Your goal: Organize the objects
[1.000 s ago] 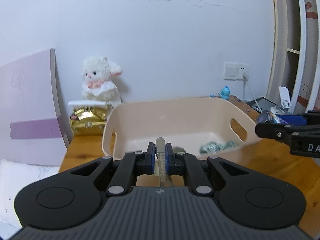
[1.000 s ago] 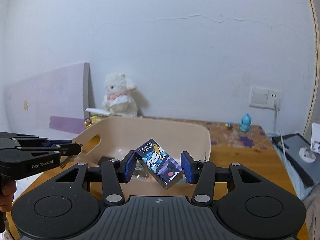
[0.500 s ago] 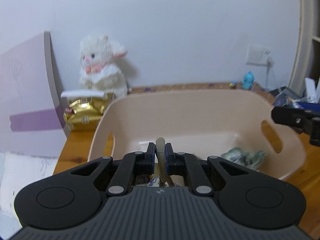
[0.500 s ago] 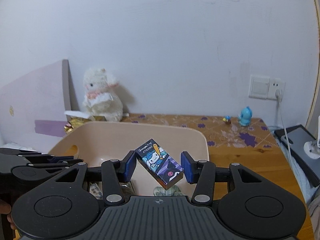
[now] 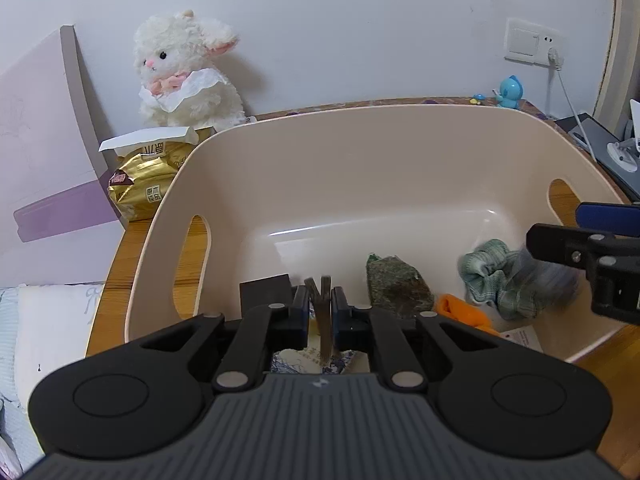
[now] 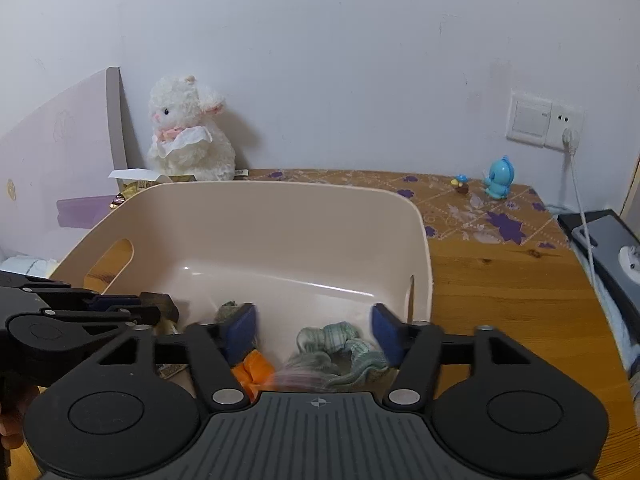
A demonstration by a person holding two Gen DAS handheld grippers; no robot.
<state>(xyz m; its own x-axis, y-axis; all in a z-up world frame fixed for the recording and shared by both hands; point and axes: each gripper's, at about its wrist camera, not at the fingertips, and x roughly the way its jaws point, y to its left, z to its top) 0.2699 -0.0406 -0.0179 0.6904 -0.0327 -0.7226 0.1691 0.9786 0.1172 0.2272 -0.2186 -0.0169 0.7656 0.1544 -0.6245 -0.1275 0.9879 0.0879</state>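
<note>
wooden desk (image 6: 516,304): one basin (image 6: 280,216), one scrunchie (image 6: 344,344).

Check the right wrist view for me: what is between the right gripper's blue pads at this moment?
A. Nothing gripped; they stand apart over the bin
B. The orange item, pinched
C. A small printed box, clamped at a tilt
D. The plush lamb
A: the right gripper has just been opening, and its pads clamp nothing, with only the green scrunchie lying below them in the beige bin.

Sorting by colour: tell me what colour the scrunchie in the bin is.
The scrunchie is pale green with lighter streaks, clearest in the right wrist view.
</note>
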